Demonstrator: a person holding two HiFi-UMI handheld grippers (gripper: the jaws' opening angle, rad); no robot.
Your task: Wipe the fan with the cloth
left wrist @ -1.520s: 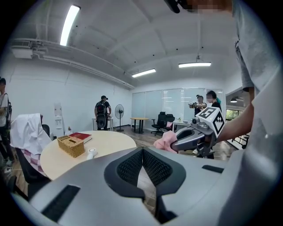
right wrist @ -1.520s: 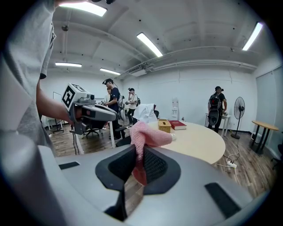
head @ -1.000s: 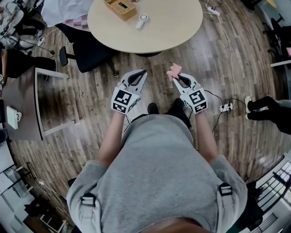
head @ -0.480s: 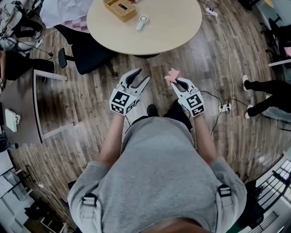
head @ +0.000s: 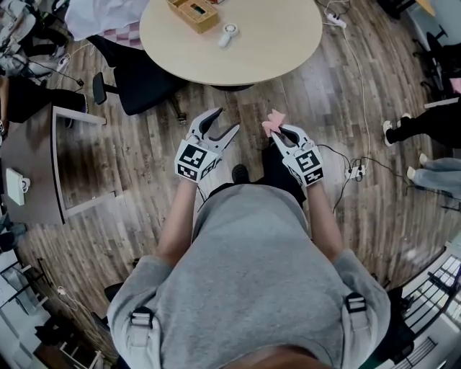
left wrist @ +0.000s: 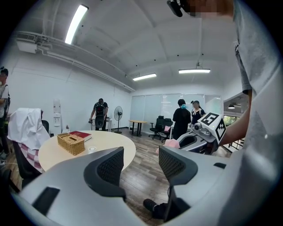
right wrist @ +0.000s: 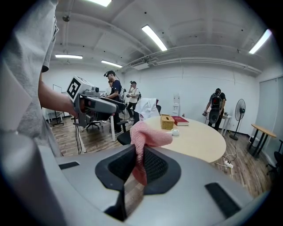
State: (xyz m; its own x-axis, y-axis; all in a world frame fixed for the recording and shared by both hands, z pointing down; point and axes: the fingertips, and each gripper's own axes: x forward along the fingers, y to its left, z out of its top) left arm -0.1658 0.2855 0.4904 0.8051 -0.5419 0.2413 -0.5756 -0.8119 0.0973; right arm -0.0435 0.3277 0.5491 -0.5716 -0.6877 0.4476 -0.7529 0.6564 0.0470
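My right gripper (head: 278,130) is shut on a pink cloth (head: 274,120), which bunches up above the pads in the right gripper view (right wrist: 148,134). My left gripper (head: 226,120) hangs beside it at waist height; its jaws have just been opening and stand apart with nothing between them (left wrist: 140,161). The cloth (left wrist: 171,143) also shows in the left gripper view. A small white object (head: 227,34), perhaps a handheld fan, lies on the round table (head: 281,50) ahead of both grippers. A standing fan (right wrist: 240,108) is far across the room.
A wicker box (head: 193,13) and a red book (right wrist: 180,120) sit on the table. A black office chair (head: 137,79) is at its left, a dark desk (head: 29,166) further left. A power strip with cables (head: 356,171) and a person's legs (head: 425,130) are at the right.
The left gripper's jaws went from shut to wide apart. The right gripper kept hold of the cloth. The person at the right walked further right.
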